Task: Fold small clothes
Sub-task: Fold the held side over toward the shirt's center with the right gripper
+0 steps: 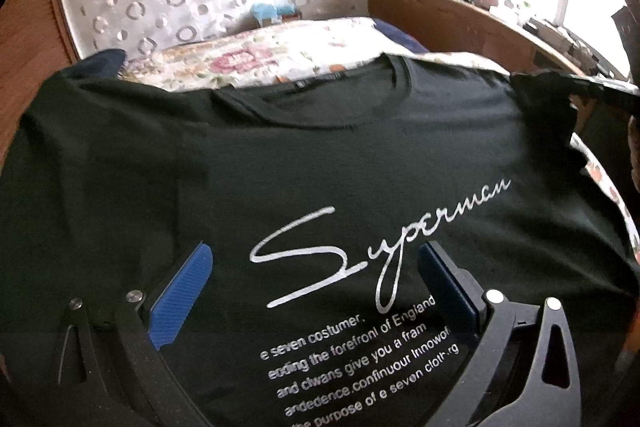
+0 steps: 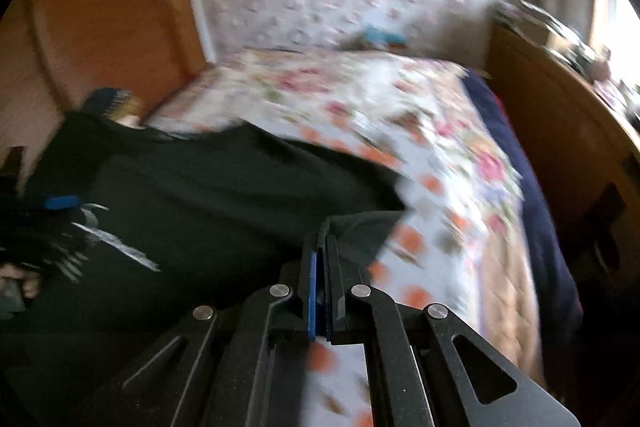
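In the left wrist view the left tool [image 1: 314, 279] hovers with its jaws spread wide above the black T-shirt [image 1: 280, 163], which fills the lower frame. The right tool [image 2: 320, 239], blurred at lower centre, is clenched on the shirt's edge. Beyond lies the floral bedspread [image 2: 400, 107].

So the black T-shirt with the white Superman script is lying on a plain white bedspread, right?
Not plain white. The black T-shirt with the Superman script lies on a floral bedspread, patterned with pink and orange flowers; the right wrist view shows it best.
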### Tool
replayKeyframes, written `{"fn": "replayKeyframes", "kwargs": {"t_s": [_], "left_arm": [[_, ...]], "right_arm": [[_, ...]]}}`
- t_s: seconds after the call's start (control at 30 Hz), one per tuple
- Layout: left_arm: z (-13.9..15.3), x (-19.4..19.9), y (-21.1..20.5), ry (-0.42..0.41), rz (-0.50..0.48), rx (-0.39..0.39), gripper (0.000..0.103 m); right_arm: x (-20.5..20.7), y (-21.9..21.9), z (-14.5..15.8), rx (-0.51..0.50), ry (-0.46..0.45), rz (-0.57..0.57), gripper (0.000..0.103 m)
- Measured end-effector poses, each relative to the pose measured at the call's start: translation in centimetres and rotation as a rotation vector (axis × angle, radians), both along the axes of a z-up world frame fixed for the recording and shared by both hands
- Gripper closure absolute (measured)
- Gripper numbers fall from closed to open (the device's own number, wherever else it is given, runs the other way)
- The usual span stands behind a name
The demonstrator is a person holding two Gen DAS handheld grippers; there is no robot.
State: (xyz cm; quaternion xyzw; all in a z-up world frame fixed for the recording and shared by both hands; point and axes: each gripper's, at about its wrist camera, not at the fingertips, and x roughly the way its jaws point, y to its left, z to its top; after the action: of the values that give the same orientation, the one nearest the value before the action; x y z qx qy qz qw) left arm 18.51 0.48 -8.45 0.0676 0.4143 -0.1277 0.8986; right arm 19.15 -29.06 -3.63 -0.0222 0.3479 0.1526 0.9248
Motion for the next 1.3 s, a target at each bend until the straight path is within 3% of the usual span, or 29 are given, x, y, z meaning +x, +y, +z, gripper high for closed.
{"fn": "replayKeyframes", "kwargs": {"t_s": [0.27, 0.33, 0.4, 0.43, 0.5, 0.67, 0.77, 1.0, 1.2, 1.23, 1.3], "left_arm": [[1.8, -0.4, 1.9, -0.047, 0.057, -0.042, 0.000], [1.9, -0.6, 2.2, -0.049, 0.065, -0.043, 0.000], [1.9, -0.7, 2.3, -0.051, 0.067, -0.046, 0.000], [1.9, -0.8, 2.3, -0.051, 0.066, -0.048, 0.000], [1.9, -0.9, 2.1, -0.053, 0.064, -0.054, 0.000], [1.7, -0.6, 1.2, -0.058, 0.041, -0.051, 0.000], [1.7, -0.8, 0.7, -0.061, 0.035, -0.053, 0.000], [2.0, -1.3, 0.2, -0.074, 0.029, -0.062, 0.000], [2.0, -1.8, 0.4, -0.072, 0.036, -0.062, 0.000], [2.0, -2.0, 0.6, -0.073, 0.039, -0.063, 0.000], [2.0, -2.3, 0.7, -0.076, 0.044, -0.064, 0.000]], "right_arm": [[5.8, 9.8, 1.8, 0.016, -0.039, 0.234, 0.101], [7.3, 11.1, 1.3, 0.005, -0.020, 0.238, 0.091], [8.3, 11.2, 0.7, -0.017, -0.015, 0.222, 0.071], [8.3, 10.6, 0.5, -0.012, -0.020, 0.221, 0.071], [8.5, 10.1, 0.3, -0.008, -0.022, 0.205, 0.071], [4.6, 8.4, 0.4, -0.035, -0.013, 0.155, 0.071], [2.3, 7.8, -1.1, -0.052, 0.016, 0.134, 0.071], [-2.9, 10.0, -2.8, -0.031, 0.085, 0.175, 0.071], [-3.5, 11.3, -4.6, -0.101, 0.115, 0.160, 0.071], [-3.5, 11.5, -4.5, -0.109, 0.115, 0.159, 0.074], [-3.8, 11.6, -4.6, -0.122, 0.112, 0.162, 0.094]]}}
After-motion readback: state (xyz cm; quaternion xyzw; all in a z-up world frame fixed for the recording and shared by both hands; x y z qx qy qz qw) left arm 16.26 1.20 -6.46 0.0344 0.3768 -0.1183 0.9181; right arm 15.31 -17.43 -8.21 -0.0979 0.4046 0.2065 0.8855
